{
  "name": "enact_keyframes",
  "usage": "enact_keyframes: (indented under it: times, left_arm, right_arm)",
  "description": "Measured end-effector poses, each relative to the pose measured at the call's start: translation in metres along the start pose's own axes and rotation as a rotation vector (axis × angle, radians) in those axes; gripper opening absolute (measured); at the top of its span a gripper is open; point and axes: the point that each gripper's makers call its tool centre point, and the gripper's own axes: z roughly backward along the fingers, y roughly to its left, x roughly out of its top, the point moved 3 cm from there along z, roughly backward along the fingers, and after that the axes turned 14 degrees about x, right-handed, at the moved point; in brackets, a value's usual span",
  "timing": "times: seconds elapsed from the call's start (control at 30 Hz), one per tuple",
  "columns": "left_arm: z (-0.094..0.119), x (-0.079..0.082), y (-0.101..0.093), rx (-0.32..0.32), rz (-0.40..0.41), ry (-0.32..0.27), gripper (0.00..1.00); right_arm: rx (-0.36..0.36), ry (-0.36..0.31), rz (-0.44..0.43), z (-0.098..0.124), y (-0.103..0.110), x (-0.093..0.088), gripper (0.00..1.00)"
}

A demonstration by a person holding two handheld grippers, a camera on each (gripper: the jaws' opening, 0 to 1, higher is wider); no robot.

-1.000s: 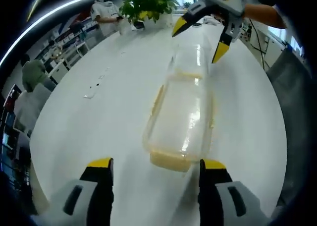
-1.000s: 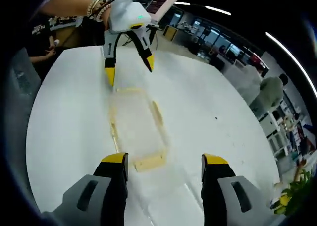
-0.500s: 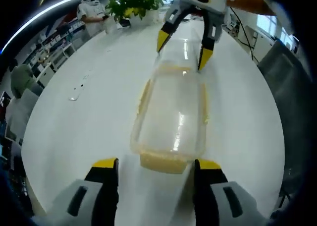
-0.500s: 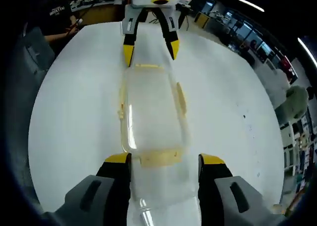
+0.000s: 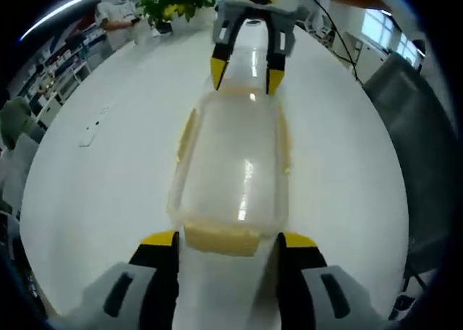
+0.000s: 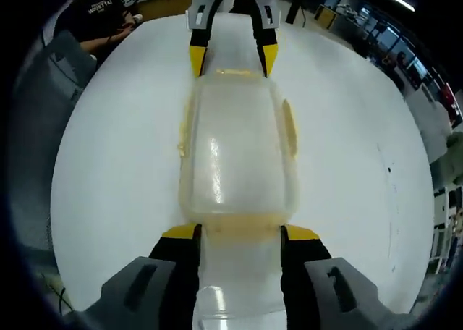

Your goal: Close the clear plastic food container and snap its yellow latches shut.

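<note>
The clear plastic container [image 5: 231, 163] lies lengthwise on the white table [image 5: 108, 163], its lid resting on top with glare on it. Yellow latches show at its long sides [image 6: 289, 127] and at its ends [image 5: 217, 237]. My left gripper [image 5: 228, 241] is open, its yellow tips on either side of the container's near end latch. The right gripper [image 5: 246, 73] stands open at the far end, tips flanking that end. From the right gripper view, the container [image 6: 239, 156] runs from my right gripper [image 6: 240, 234] up to the left gripper [image 6: 231, 57].
A potted plant [image 5: 173, 1] and a person [image 5: 116, 11] are at the table's far edge. A grey chair [image 5: 405, 98] stands on the right. Another person in black [image 6: 101, 11] sits beyond the table, with a chair [image 6: 61, 62] nearby.
Both grippers have closed in along the container from opposite ends and lined up with it; each now straddles an end latch. Jaw gaps have narrowed slightly.
</note>
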Motion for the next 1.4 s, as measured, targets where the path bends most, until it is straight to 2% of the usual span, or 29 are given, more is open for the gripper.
enact_keyframes:
  times: [0.3,0.5,0.8,0.97,1.2,1.23,1.33,1.4]
  left_arm:
    - [0.000,0.000,-0.002,-0.034,-0.005,-0.013,0.46]
    - [0.002,-0.002,-0.007,-0.074,-0.029,0.006,0.34]
    - [0.002,0.000,-0.011,-0.074,-0.055,0.027,0.34]
    - [0.001,-0.001,-0.012,-0.075,-0.058,0.033,0.35]
    - [0.002,0.001,-0.015,-0.063,-0.062,0.051,0.34]
    - [0.002,0.000,-0.015,-0.057,-0.036,0.064,0.34]
    - [0.004,0.002,-0.021,-0.057,-0.065,0.082,0.33]
    - [0.011,0.001,-0.031,-0.096,-0.045,0.125,0.33]
  right_arm:
    - [0.054,0.004,-0.007,-0.002,0.002,-0.001,0.39]
    - [0.092,0.022,0.016,-0.003,0.005,-0.003,0.38]
    - [0.117,0.014,-0.019,-0.005,0.007,-0.004,0.38]
    - [0.129,0.085,0.011,-0.007,0.007,0.000,0.40]
    - [0.103,0.130,-0.036,-0.006,0.010,0.001,0.37]
    - [0.100,0.131,-0.036,-0.006,0.012,0.000,0.37]
    - [0.103,0.124,-0.051,-0.006,0.023,0.000,0.36]
    - [0.115,0.123,-0.043,-0.004,0.031,0.003,0.36]
